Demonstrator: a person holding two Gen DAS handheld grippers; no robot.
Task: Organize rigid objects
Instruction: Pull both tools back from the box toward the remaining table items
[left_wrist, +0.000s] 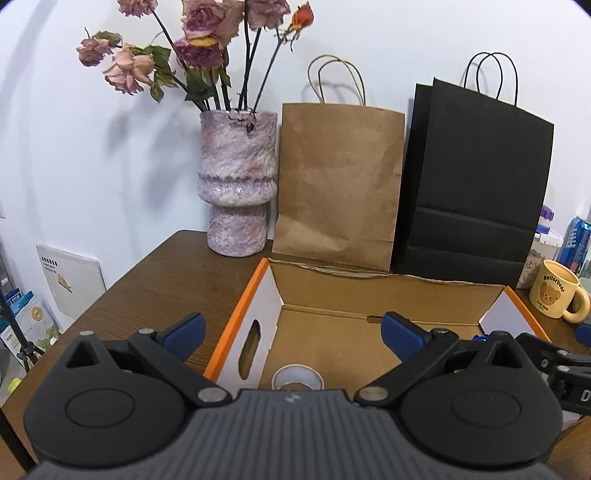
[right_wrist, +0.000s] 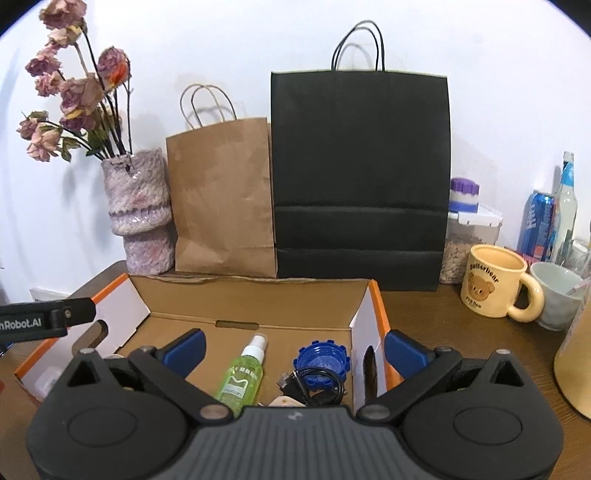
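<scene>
An open cardboard box (left_wrist: 369, 291) with orange edges sits on the brown table; it also shows in the right wrist view (right_wrist: 240, 295). In the left wrist view a roll of tape (left_wrist: 297, 376) lies on the box floor. In the right wrist view the box holds a green spray bottle (right_wrist: 242, 376), a blue toothed lid (right_wrist: 322, 360) and a black cable (right_wrist: 314, 386). My left gripper (left_wrist: 295, 336) is open and empty above the box's left end. My right gripper (right_wrist: 293, 350) is open and empty above the box's right end.
A pink vase (left_wrist: 238, 184) of dried roses, a brown paper bag (left_wrist: 338, 184) and a black paper bag (right_wrist: 360, 177) stand behind the box by the wall. A yellow bear mug (right_wrist: 493, 282), a pale cup (right_wrist: 557, 295), a can (right_wrist: 537, 225), a bottle and a jar stand at the right.
</scene>
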